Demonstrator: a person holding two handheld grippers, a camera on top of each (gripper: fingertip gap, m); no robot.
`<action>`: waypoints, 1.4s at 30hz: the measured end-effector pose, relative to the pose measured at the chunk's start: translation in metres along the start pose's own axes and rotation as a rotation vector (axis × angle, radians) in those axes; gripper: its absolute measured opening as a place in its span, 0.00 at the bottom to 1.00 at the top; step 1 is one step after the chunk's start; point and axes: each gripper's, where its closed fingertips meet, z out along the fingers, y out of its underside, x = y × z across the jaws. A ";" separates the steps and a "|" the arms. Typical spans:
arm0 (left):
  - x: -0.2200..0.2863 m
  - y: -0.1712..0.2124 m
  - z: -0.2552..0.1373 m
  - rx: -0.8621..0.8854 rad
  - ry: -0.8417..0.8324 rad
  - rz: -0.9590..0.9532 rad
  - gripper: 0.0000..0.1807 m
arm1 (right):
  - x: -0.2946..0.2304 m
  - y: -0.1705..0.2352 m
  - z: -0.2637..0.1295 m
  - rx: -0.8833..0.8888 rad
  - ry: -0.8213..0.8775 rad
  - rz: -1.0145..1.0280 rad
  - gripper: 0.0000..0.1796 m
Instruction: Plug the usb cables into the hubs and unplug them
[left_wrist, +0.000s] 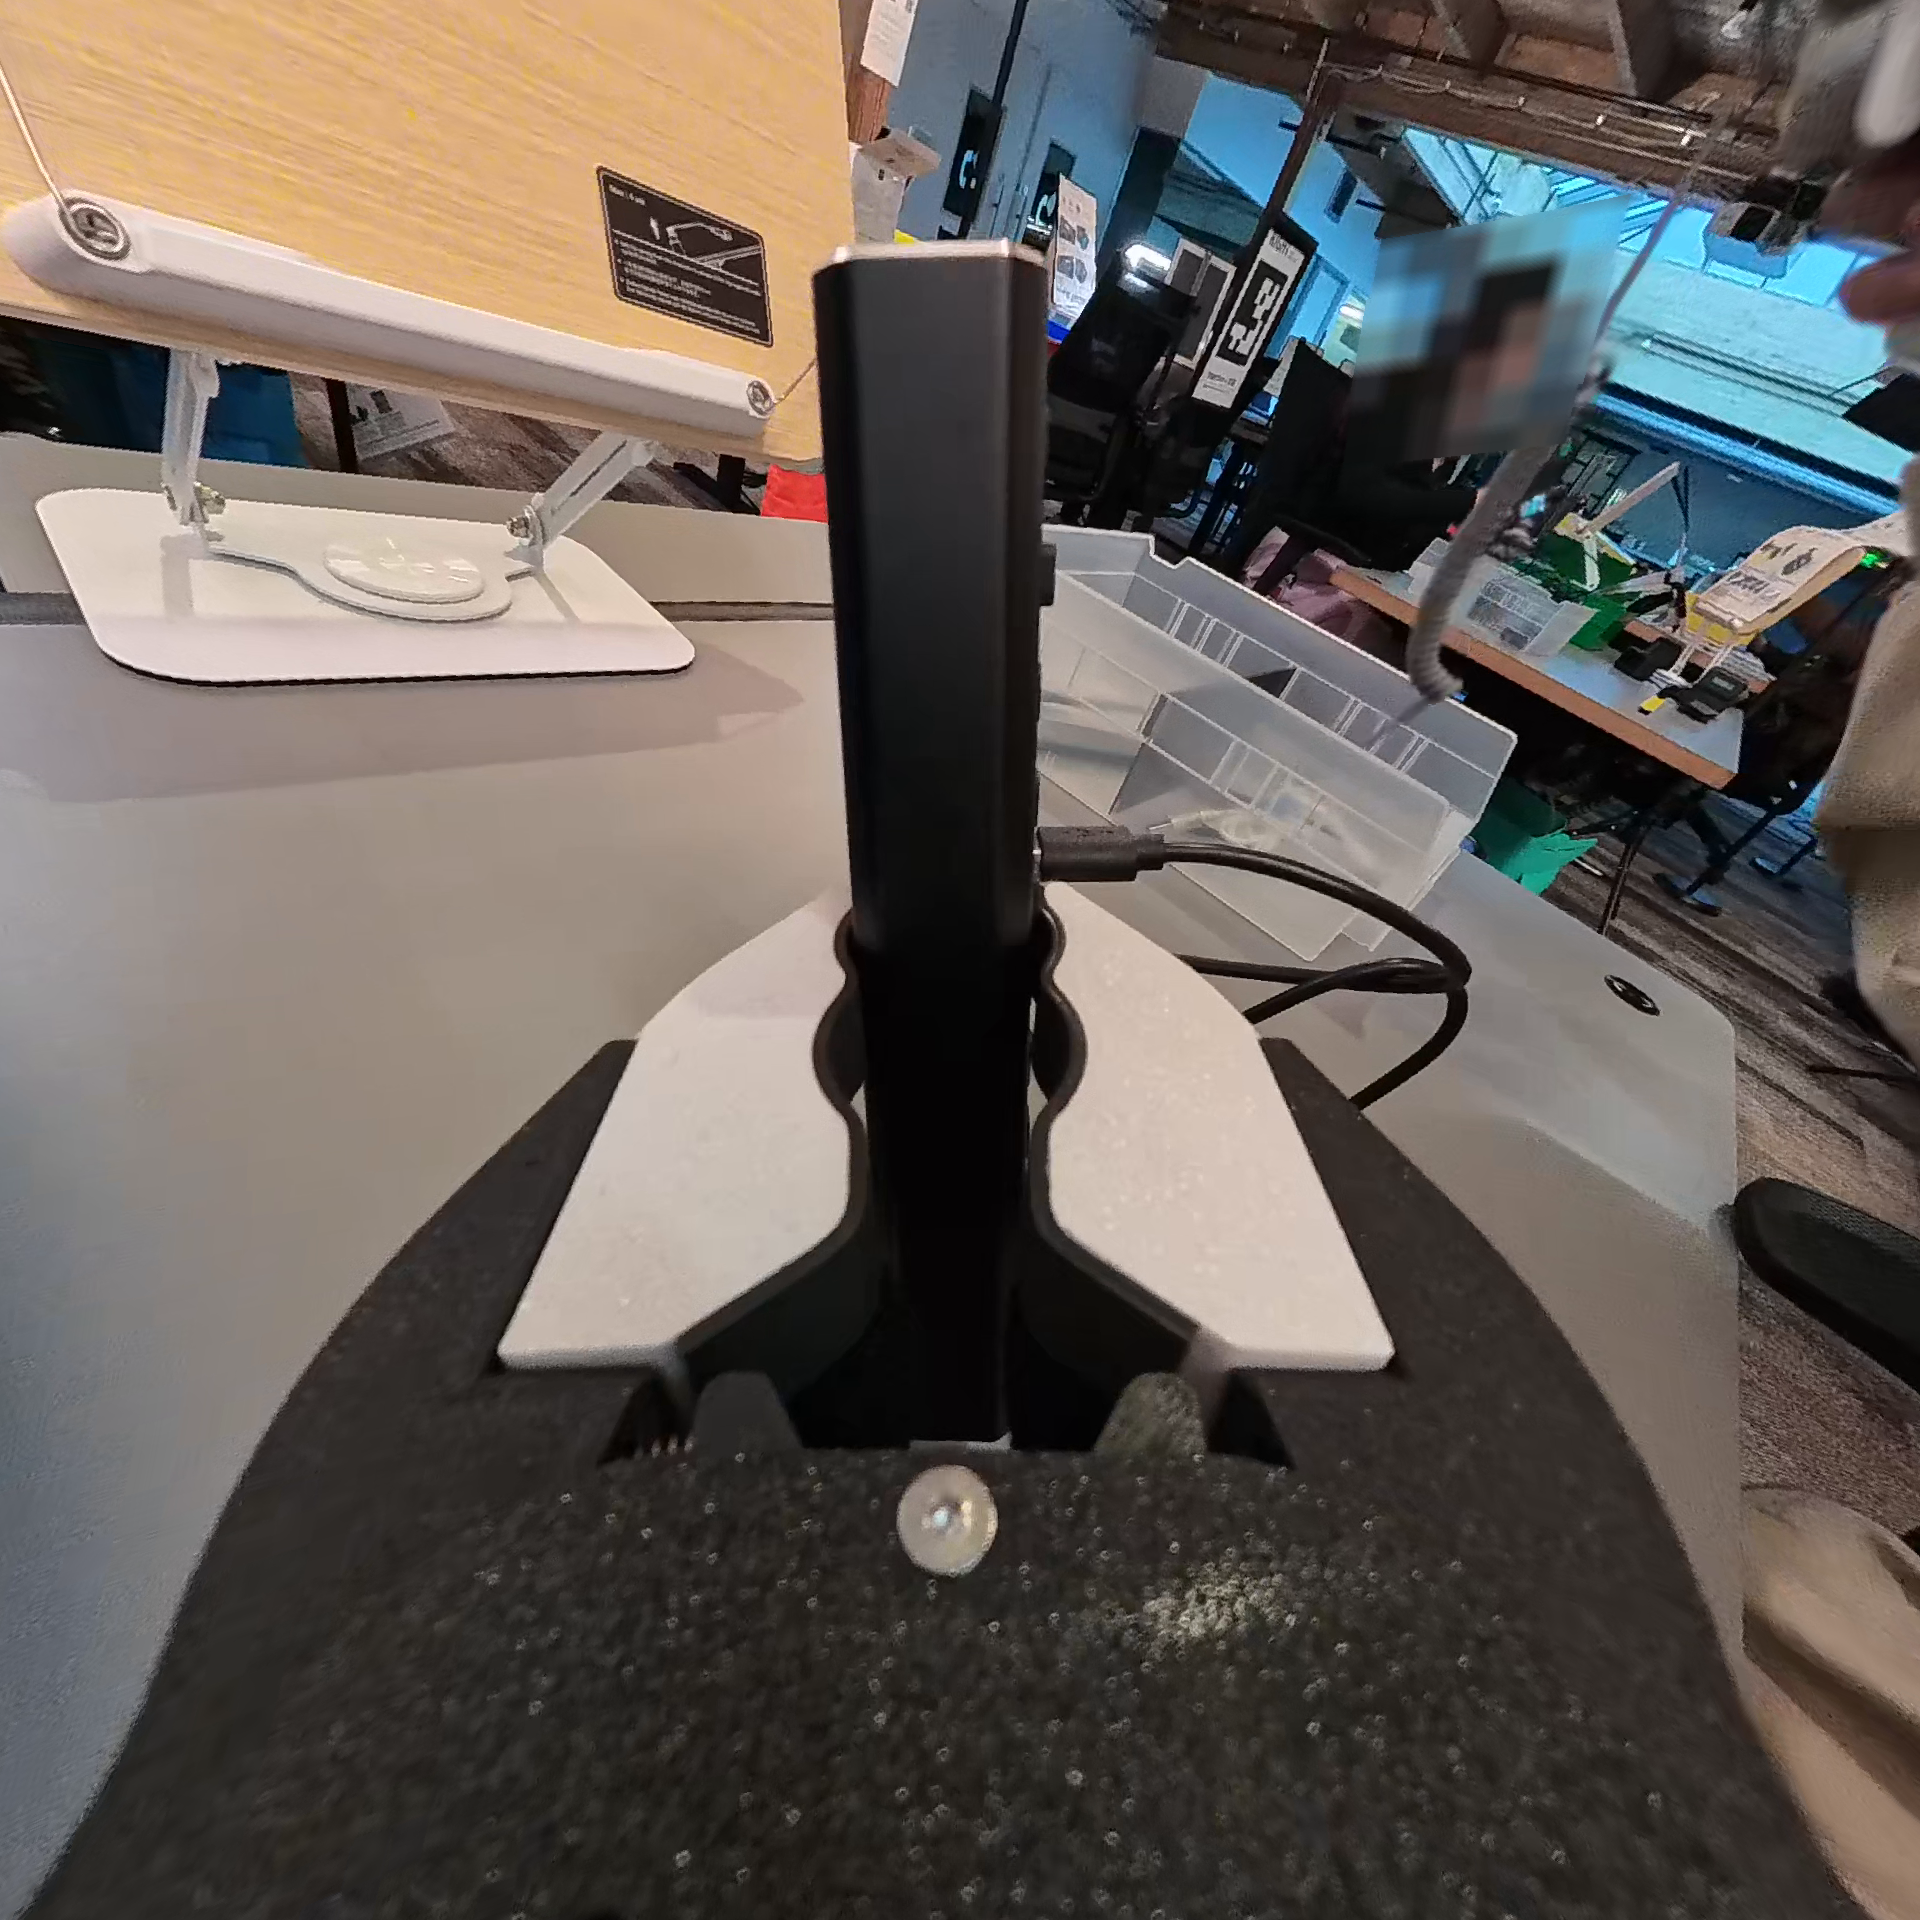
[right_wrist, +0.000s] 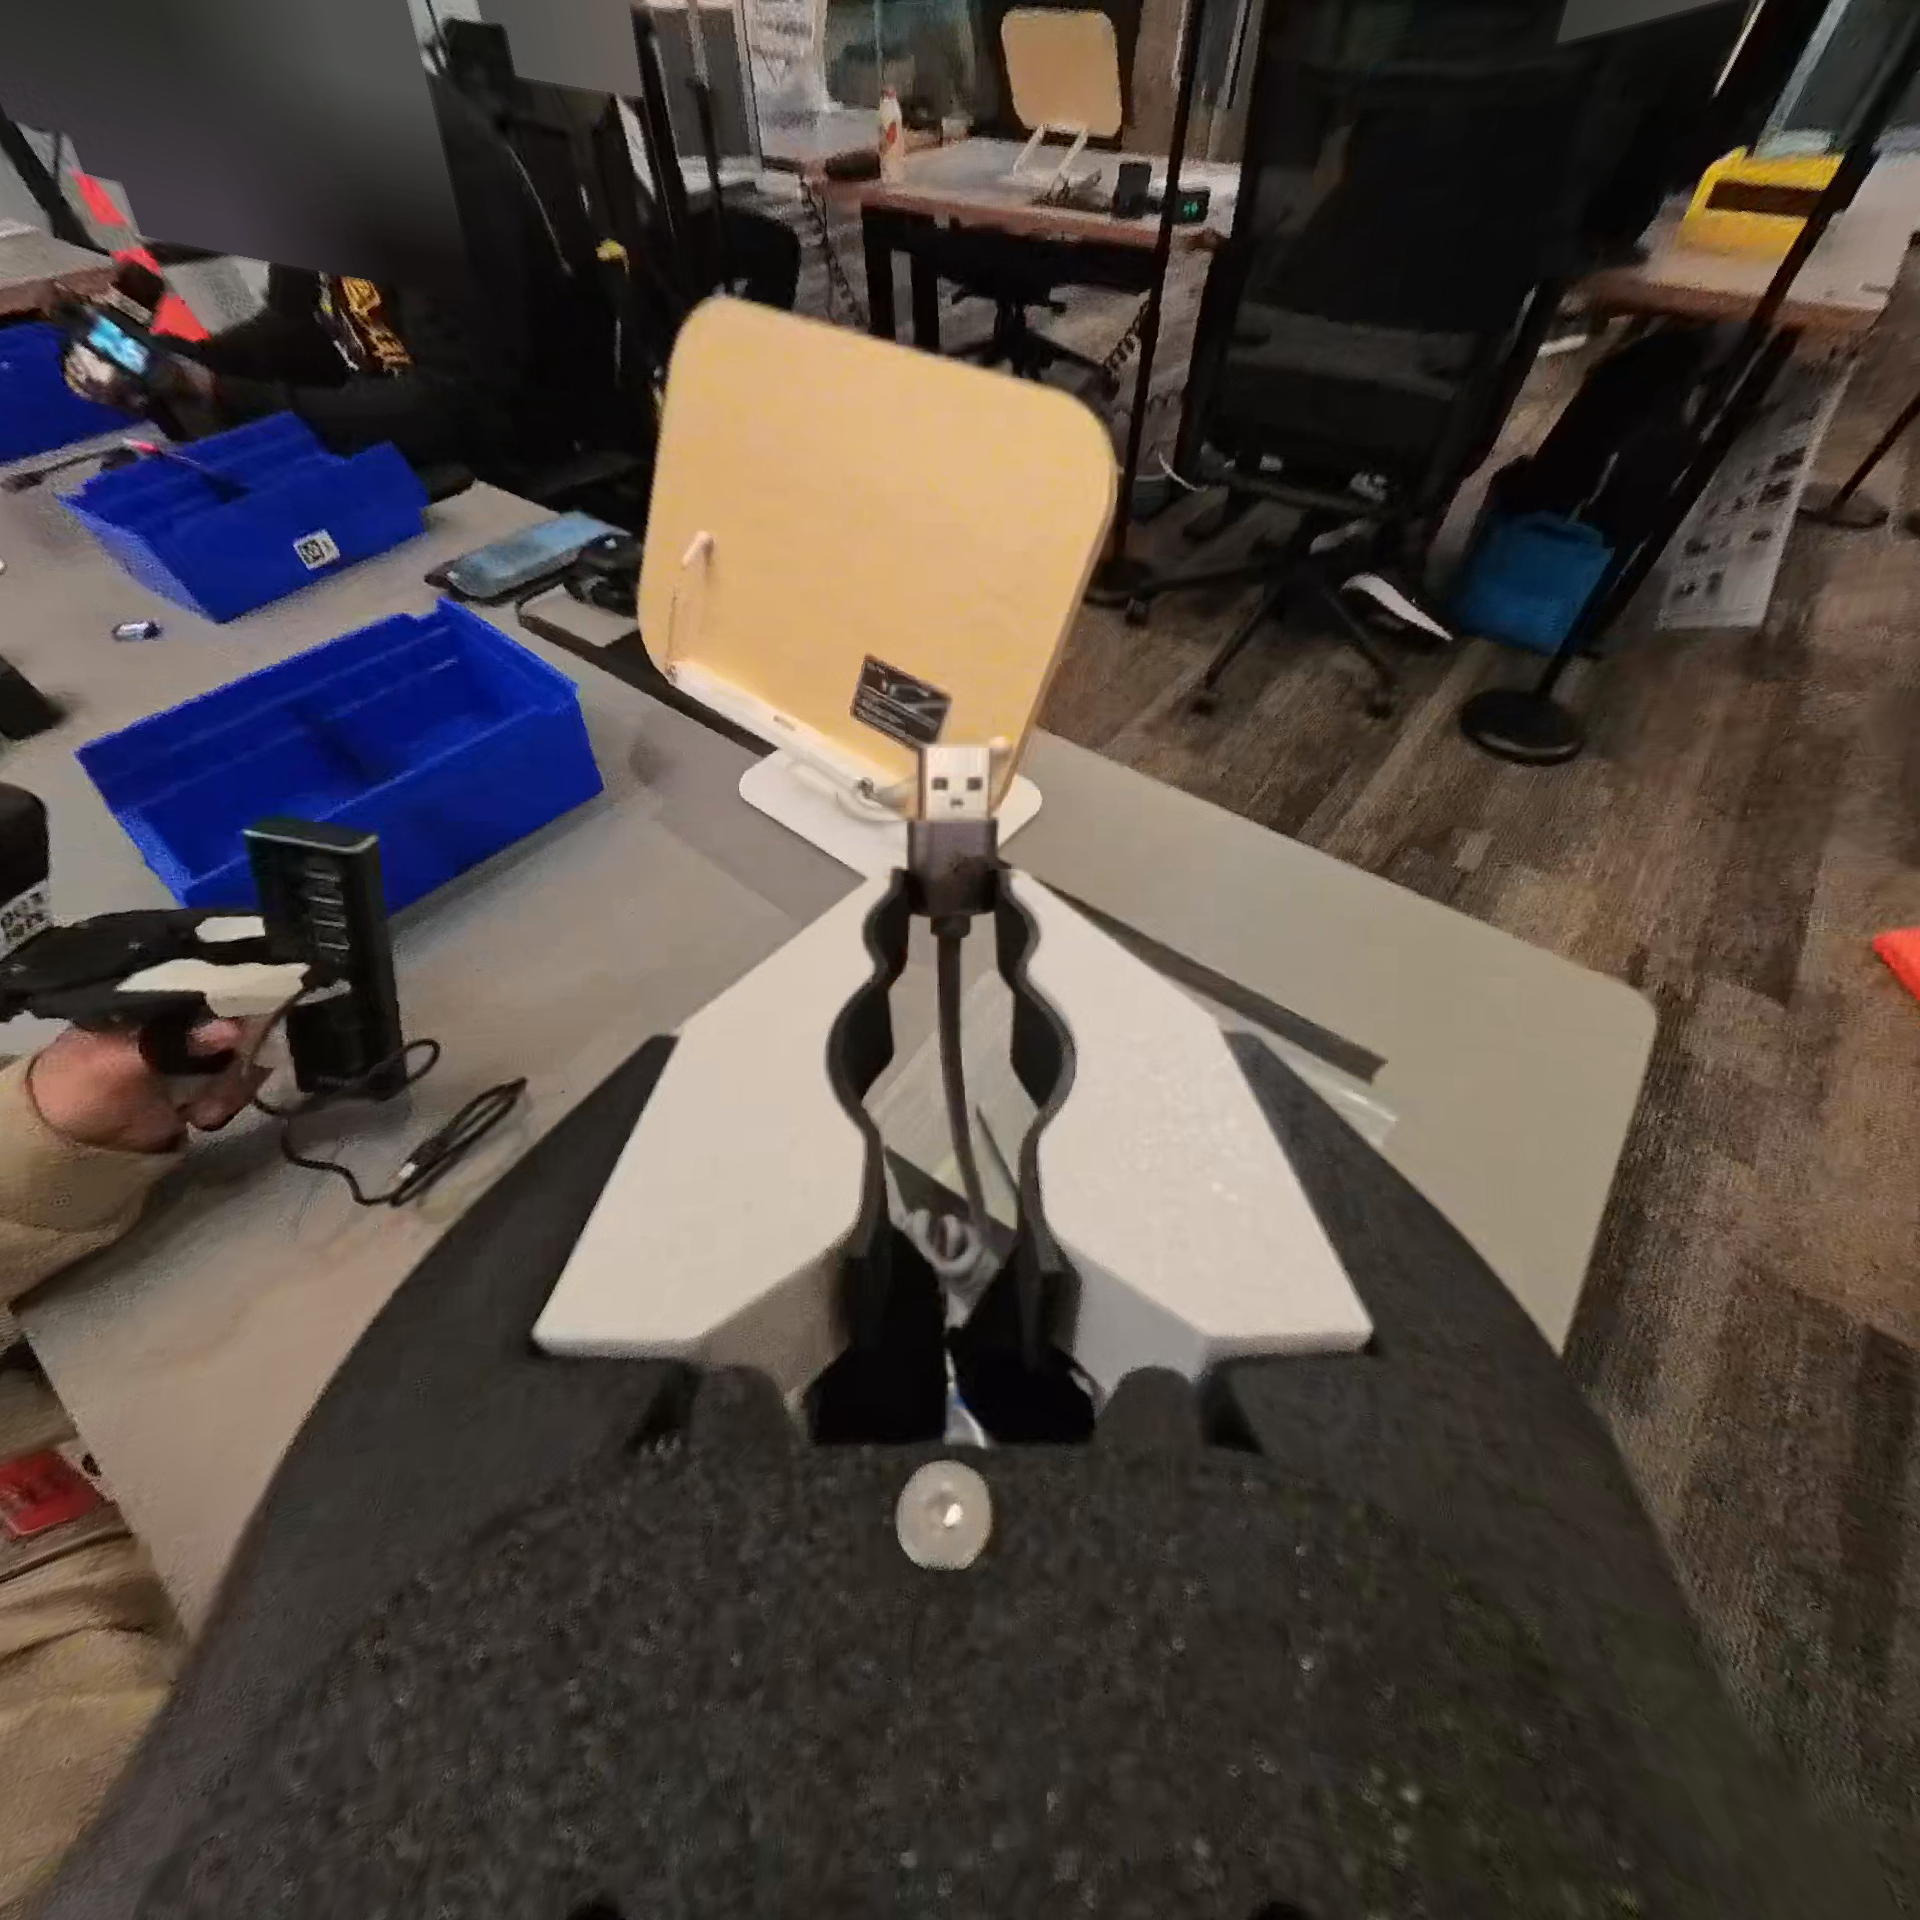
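Note:
My left gripper (left_wrist: 948, 930) is shut on a tall black USB hub (left_wrist: 930, 582) and holds it upright above the grey table (left_wrist: 364, 935). A black cable (left_wrist: 1320, 904) is plugged into the hub's right side and loops down to the table. The hub (right_wrist: 327, 966) and left gripper (right_wrist: 281, 961) also show at far left in the right wrist view, held by a hand. My right gripper (right_wrist: 951, 883) is shut on a black USB-A plug (right_wrist: 953, 810), metal tip pointing forward, its cable (right_wrist: 961, 1101) trailing back between the fingers, well to the right of the hub.
A wooden board on a white stand (left_wrist: 364, 592) stands at the back of the table (right_wrist: 873, 561). A clear plastic organiser tray (left_wrist: 1247, 748) lies to the right of the hub. Blue bins (right_wrist: 343, 748) sit at the left. Table's edge (right_wrist: 1600, 1174) is at right, with chairs beyond. The grippers' ends are close to 45 centimetres from one another.

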 end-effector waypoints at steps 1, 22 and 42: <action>0.000 0.000 0.000 -0.001 0.001 -0.003 0.16 | 0.003 0.013 0.007 -0.023 0.014 0.009 0.08; 0.007 0.006 0.004 -0.027 0.020 -0.001 0.16 | 0.029 0.299 0.044 -0.622 0.335 0.282 0.25; 0.026 -0.012 -0.005 0.119 -0.080 0.005 0.16 | -0.321 0.154 0.170 0.056 -0.222 0.082 0.14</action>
